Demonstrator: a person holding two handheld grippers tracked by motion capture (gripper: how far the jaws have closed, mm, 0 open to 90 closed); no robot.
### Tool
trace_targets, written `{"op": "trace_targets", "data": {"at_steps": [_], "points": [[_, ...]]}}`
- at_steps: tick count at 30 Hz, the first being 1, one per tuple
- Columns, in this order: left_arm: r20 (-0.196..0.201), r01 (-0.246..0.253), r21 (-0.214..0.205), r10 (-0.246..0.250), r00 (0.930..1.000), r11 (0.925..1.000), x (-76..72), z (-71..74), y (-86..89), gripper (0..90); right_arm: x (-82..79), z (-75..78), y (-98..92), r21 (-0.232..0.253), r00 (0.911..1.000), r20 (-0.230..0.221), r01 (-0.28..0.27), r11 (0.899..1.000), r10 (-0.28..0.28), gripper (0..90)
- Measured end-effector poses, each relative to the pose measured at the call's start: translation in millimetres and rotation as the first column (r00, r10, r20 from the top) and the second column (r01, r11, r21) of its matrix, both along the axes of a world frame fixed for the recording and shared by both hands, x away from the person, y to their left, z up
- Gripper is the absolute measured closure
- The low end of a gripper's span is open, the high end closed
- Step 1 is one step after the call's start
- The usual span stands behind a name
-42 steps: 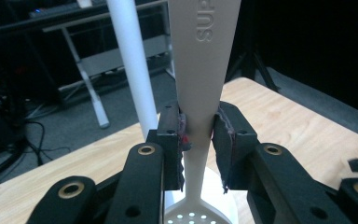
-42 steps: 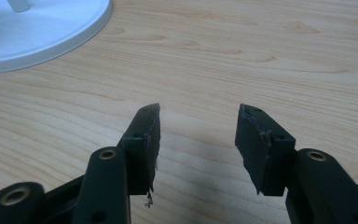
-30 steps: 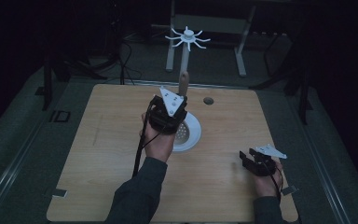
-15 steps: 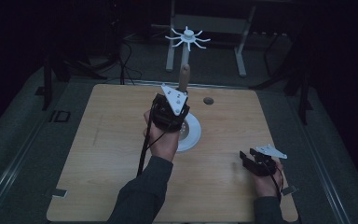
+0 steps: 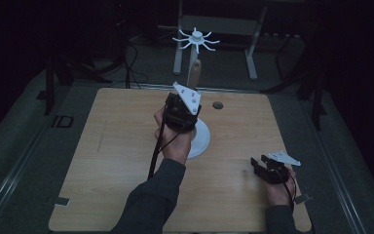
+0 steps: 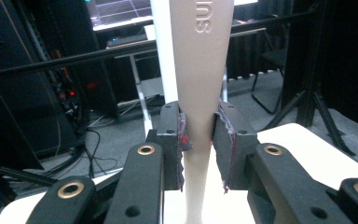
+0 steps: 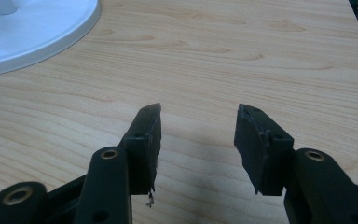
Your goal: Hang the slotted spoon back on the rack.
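Note:
My left gripper [image 5: 185, 105] is held above the middle of the table, shut on the narrow part of a beige utensil handle [image 5: 195, 71] that stands upright. In the left gripper view both pads [image 6: 223, 135] press the handle [image 6: 200, 70], which widens upward and carries raised letters; my left gripper [image 6: 199, 140] sits low on it. Just behind it rises the white pole [image 6: 164, 46] of a rack with a spider-like hook top [image 5: 196, 38] and a round white base [image 5: 202, 139]. My right gripper [image 5: 262, 170] rests open near the table's front right, jaws wide apart over bare wood [image 7: 198, 135].
The wooden table [image 5: 107, 161] has a small dark hole [image 5: 217, 105] at the back. The rack's base edge [image 7: 37, 23] lies ahead and left of my right gripper. Dark stands, cables and metal legs crowd the floor beyond the far edge.
My left gripper has risen slightly and shifted toward the far side with the handle in it. The right gripper has stayed where it was.

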State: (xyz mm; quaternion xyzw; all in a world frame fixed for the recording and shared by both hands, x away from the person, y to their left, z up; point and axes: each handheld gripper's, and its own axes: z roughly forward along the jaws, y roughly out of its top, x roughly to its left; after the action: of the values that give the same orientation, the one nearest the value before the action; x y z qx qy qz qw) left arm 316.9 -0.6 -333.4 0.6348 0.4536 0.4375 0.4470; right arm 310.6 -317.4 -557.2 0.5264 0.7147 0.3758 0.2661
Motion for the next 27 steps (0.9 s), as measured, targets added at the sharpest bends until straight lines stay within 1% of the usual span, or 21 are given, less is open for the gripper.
{"op": "trace_targets", "data": {"at_steps": [1,6,16,26,27], "points": [[-0.001,-0.011,-0.001,0.011,0.9999,0.9999,1.9,2.0,-0.9,73.3,0.0,0.0,-0.1,0.001,1.0,0.0,0.0,1.0,0.0,50.7],[0.001,-0.024,0.002,0.024,0.9997,0.9997,4.4,5.2,-2.4,73.3,0.3,-0.4,0.0,-0.001,1.0,-0.004,0.002,1.0,-0.002,50.6],[0.0,-0.047,-0.003,0.047,0.9989,0.9989,9.9,7.0,-7.5,73.3,0.5,-0.6,-1.5,0.005,0.9999,-0.01,0.014,1.0,-0.013,50.6],[-0.007,-0.066,0.001,0.066,0.9978,0.9978,15.0,10.5,-10.9,73.3,0.0,-0.8,-3.7,0.007,0.9998,-0.012,0.019,1.0,-0.019,50.5],[-0.01,-0.072,0.006,0.072,0.9974,0.9974,17.9,11.7,-12.3,73.3,-0.1,-0.6,-4.0,0.011,0.9997,-0.012,0.023,1.0,-0.022,50.4]]}}
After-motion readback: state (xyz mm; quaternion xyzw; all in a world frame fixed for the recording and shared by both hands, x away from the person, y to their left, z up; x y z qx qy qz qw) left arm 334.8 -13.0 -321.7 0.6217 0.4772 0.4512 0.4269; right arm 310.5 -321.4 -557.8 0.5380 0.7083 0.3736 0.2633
